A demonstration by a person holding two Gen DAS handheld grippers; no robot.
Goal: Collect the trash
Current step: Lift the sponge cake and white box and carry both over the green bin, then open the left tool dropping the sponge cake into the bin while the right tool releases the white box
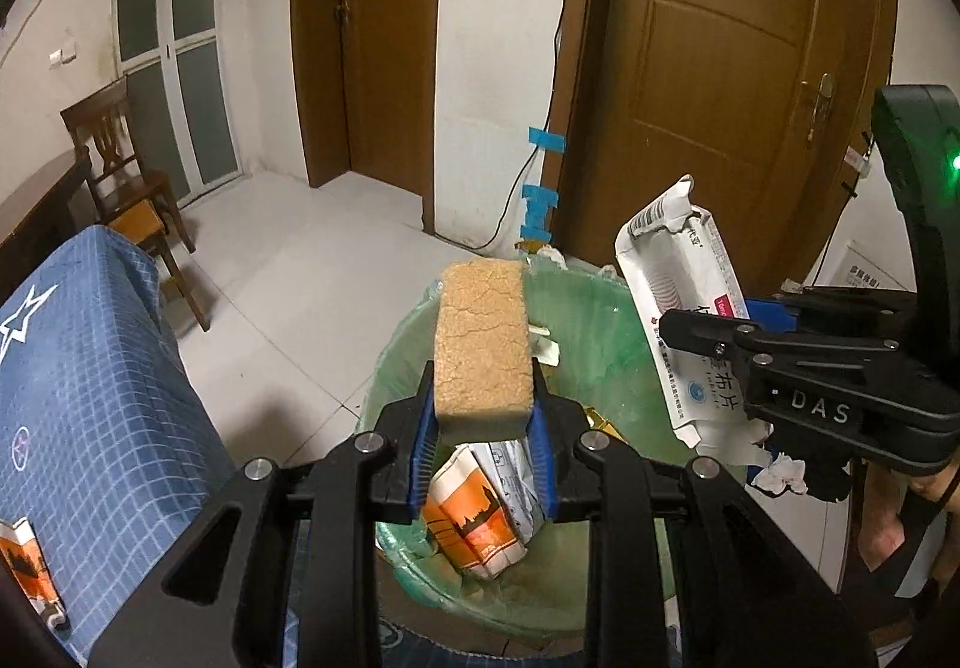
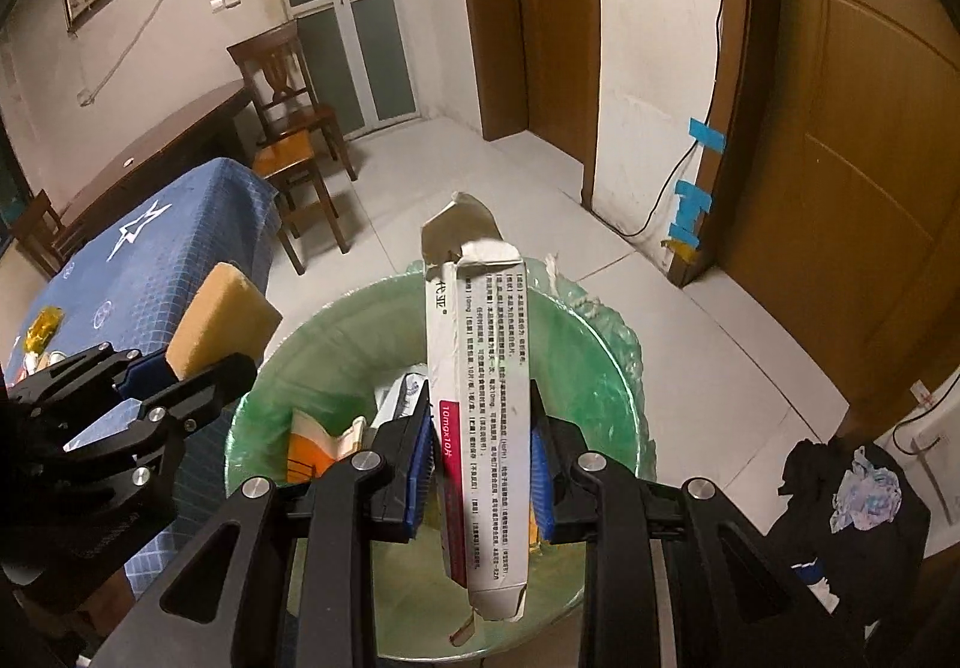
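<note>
My left gripper (image 1: 483, 428) is shut on a tan sponge block (image 1: 483, 344) and holds it above the green-lined trash bin (image 1: 606, 344). My right gripper (image 2: 483, 458) is shut on a flattened white medicine box (image 2: 480, 404) and holds it over the same bin (image 2: 576, 344). The bin holds an orange-and-white carton (image 1: 474, 530) and other paper. The right gripper with the box (image 1: 690, 308) shows at the right of the left wrist view. The left gripper with the sponge (image 2: 222, 320) shows at the left of the right wrist view.
A table with a blue star-patterned cloth (image 1: 90, 380) stands left of the bin, with small items on it (image 2: 42, 332). Wooden chairs (image 2: 288, 110) and a dark table stand behind. Brown doors (image 1: 732, 68) and a taped cable (image 1: 540, 200) are beyond the bin. A dark bag (image 2: 852, 500) sits at the right.
</note>
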